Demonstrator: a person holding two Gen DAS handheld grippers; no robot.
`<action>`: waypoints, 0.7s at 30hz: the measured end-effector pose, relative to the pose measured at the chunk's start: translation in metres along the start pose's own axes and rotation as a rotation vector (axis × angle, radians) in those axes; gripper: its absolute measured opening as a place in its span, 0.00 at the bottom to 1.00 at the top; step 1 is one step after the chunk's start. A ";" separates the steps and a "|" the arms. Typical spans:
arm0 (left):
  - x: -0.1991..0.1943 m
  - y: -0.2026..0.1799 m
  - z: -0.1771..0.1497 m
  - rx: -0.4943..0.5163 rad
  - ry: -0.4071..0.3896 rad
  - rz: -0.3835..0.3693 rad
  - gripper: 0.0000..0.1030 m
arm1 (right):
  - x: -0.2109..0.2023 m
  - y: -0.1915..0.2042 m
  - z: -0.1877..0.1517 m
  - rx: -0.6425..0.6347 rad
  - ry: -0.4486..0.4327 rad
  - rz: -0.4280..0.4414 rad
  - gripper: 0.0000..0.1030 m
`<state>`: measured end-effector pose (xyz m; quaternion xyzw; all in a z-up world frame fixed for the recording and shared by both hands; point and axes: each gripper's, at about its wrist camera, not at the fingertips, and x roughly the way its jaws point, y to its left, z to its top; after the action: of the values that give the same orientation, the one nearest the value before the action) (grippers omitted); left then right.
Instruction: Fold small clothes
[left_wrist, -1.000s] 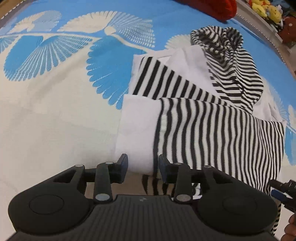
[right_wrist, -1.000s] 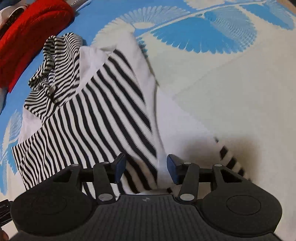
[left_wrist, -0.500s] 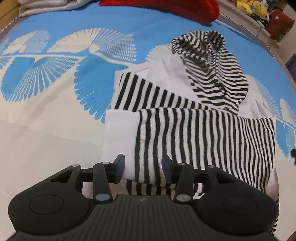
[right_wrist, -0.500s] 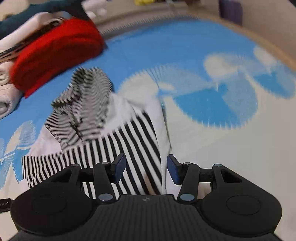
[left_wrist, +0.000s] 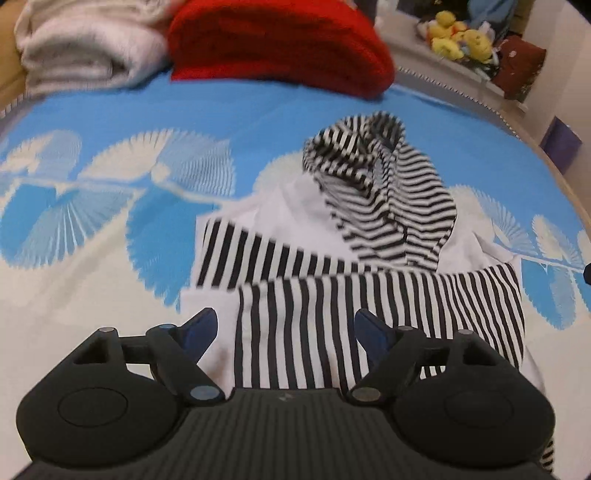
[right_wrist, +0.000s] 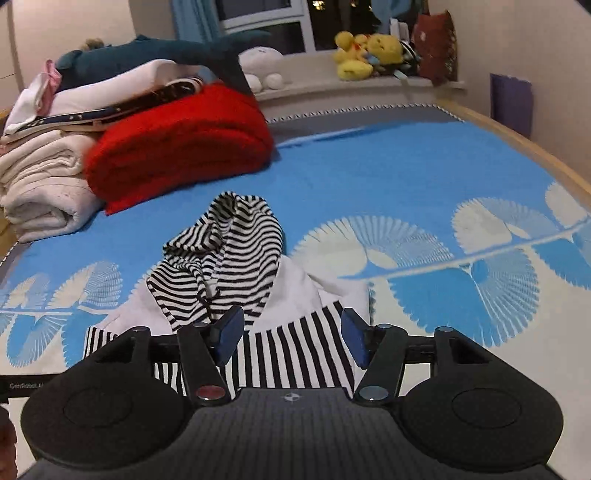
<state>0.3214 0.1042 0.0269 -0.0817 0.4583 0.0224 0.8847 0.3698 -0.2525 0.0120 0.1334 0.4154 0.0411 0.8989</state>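
A small black-and-white striped hooded top (left_wrist: 369, 288) lies partly folded on the blue-and-cream bedspread (left_wrist: 110, 229), its hood (left_wrist: 373, 173) at the far end. It also shows in the right wrist view (right_wrist: 295, 354), hood (right_wrist: 229, 251) rumpled. My left gripper (left_wrist: 286, 328) is open and empty, raised over the folded striped near edge. My right gripper (right_wrist: 291, 336) is open and empty, above the same garment's near part.
A red folded blanket (right_wrist: 177, 147) and cream folded towels (right_wrist: 40, 188) sit at the bed's far end. Plush toys (right_wrist: 365, 51) line the windowsill. The wooden bed edge (right_wrist: 535, 147) runs along the right.
Both grippers have opened wider and lifted up and back from the garment, tilting toward the far end of the bed. The top lies where it was.
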 end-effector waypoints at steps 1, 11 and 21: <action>-0.001 -0.003 0.000 0.010 -0.016 0.007 0.83 | -0.002 -0.001 0.001 -0.004 -0.003 -0.003 0.58; 0.002 -0.012 0.004 -0.049 -0.026 0.005 0.83 | -0.011 -0.009 0.002 -0.018 -0.003 0.051 0.58; -0.019 -0.018 0.020 0.037 -0.154 0.015 0.70 | -0.010 -0.035 0.018 -0.006 0.024 -0.069 0.58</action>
<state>0.3286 0.0901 0.0554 -0.0599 0.3897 0.0270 0.9186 0.3752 -0.2914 0.0208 0.1158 0.4306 0.0129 0.8950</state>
